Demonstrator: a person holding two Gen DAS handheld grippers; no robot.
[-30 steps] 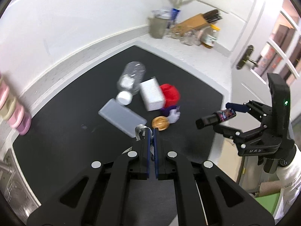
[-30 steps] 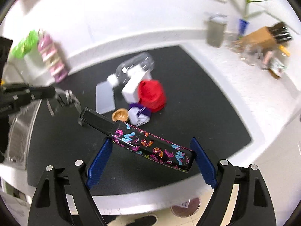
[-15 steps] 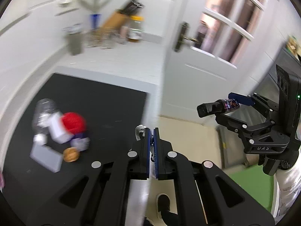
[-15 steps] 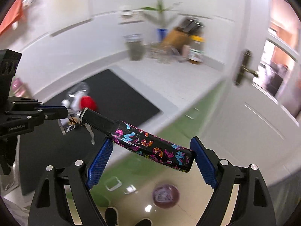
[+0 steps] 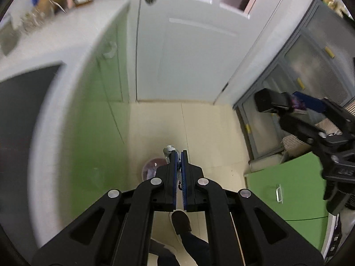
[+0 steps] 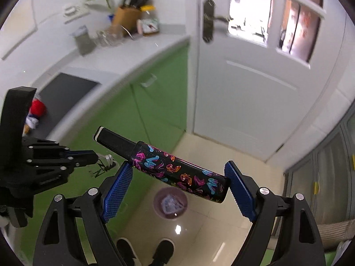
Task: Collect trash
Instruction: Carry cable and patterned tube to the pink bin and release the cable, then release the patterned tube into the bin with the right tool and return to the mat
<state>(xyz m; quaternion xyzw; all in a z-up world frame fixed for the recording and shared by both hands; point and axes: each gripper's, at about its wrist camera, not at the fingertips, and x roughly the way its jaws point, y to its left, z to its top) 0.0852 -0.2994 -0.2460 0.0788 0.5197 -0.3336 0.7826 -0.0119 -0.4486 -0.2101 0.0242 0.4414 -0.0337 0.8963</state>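
Right wrist view: over the tiled floor [image 6: 213, 228] beside green cabinets [image 6: 155, 102], the right gripper [image 6: 177, 181] clamps a patterned tube [image 6: 177, 173], and the left gripper [image 5: 179, 155] pinches a foil scrap [image 5: 168, 150].

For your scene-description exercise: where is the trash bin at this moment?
The trash bin stands on the cream floor, beside the green cabinets. In the right wrist view it lies below the patterned box held by the right gripper.

bin [image 6: 170, 203]: on floor [image 6: 210, 232], below patterned tube [image 6: 177, 173]
door [image 6: 244, 88]: behind bin
counter [image 6: 137, 51]: left of door

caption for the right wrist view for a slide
Right gripper carries a patterned box over the floor bin.
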